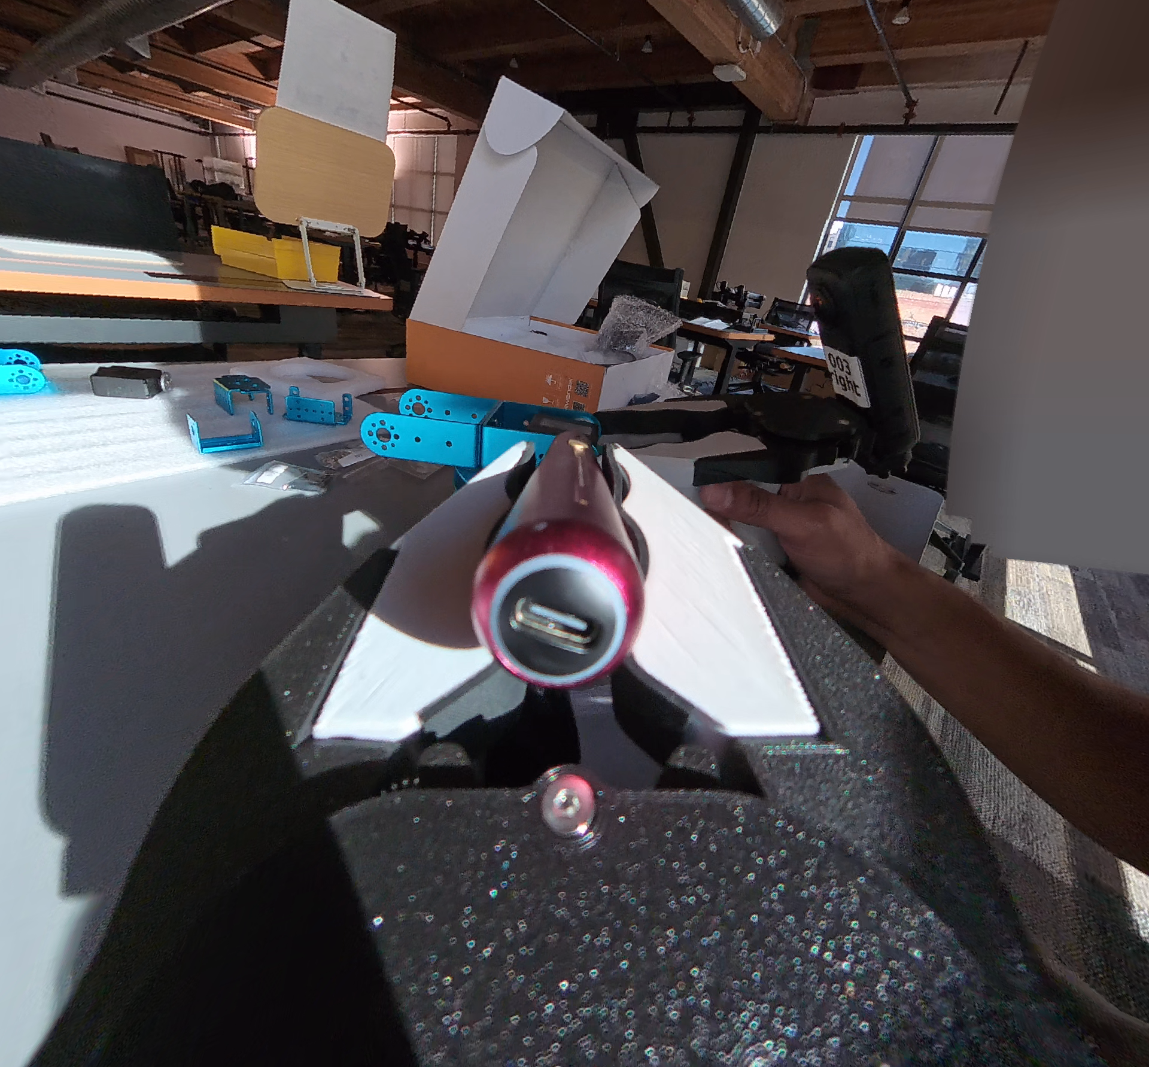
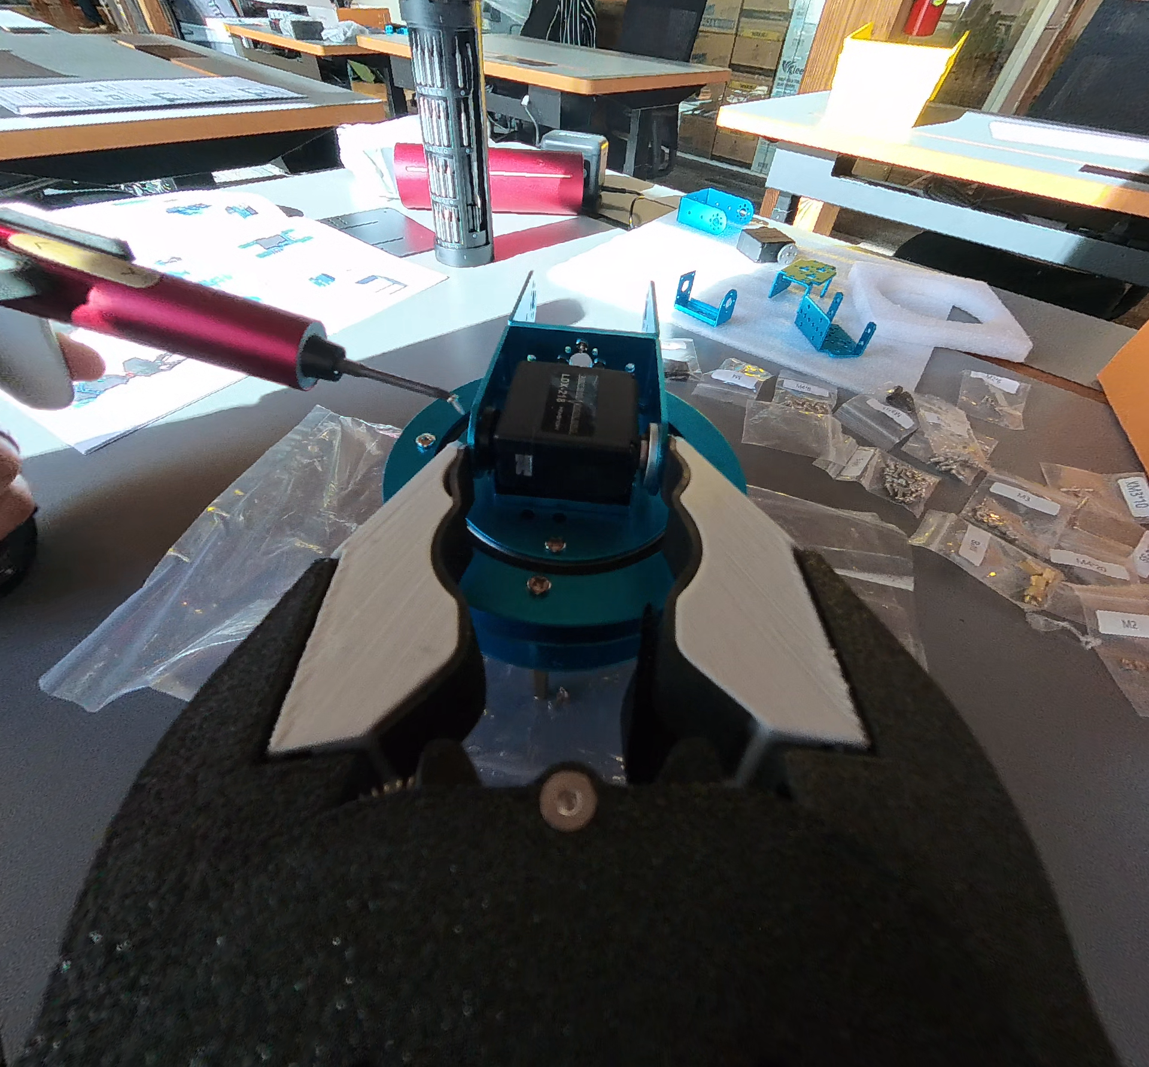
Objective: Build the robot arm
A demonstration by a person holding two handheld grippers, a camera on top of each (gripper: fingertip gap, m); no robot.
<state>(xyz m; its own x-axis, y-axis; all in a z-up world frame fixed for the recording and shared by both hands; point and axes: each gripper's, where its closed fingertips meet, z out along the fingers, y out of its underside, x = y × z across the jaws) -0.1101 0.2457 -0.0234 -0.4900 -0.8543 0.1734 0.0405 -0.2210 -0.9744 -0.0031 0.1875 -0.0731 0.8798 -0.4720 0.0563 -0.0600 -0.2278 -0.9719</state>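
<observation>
1. Right now the left gripper [image 1: 562,459] is clamped on a red electric screwdriver [image 1: 556,564]; the jaws are nearly closed around the barrel, with the tool's charging-port end facing the camera.
2. Seen from the right wrist view, the screwdriver [image 2: 186,310] comes in from the left and its thin bit tip sits on a small screw [image 2: 456,400] at the left side wall of a blue metal bracket [image 2: 578,353].
3. Right gripper [image 2: 562,465] is closed partway on that assembly: the white fingers [image 2: 385,589] press either side of a black servo motor [image 2: 566,421] seated in the bracket, which stands on a round blue base plate [image 2: 559,546].
4. Assembly sits on the grey table [image 2: 186,508], partly over a clear plastic bag [image 2: 217,540].
5. Left of the assembly: a printed instruction sheet [image 2: 249,254]. Behind it: an upright black bit holder [image 2: 451,123], with a red cylindrical case [image 2: 528,179] lying on its side behind that.
6. Right of the assembly: many small clear bags of screws [image 2: 901,465] spread on the table, touching and overlapping.
7. Farther back right: loose blue brackets [image 2: 814,316] on a white foam sheet [image 2: 622,272], and a white foam frame [image 2: 932,310] just beside them.
8. Left wrist view also shows an open orange and white cardboard box [image 1: 528,303] behind the blue parts, and a bare hand [image 1: 802,533] holding the right gripper's black body.
</observation>
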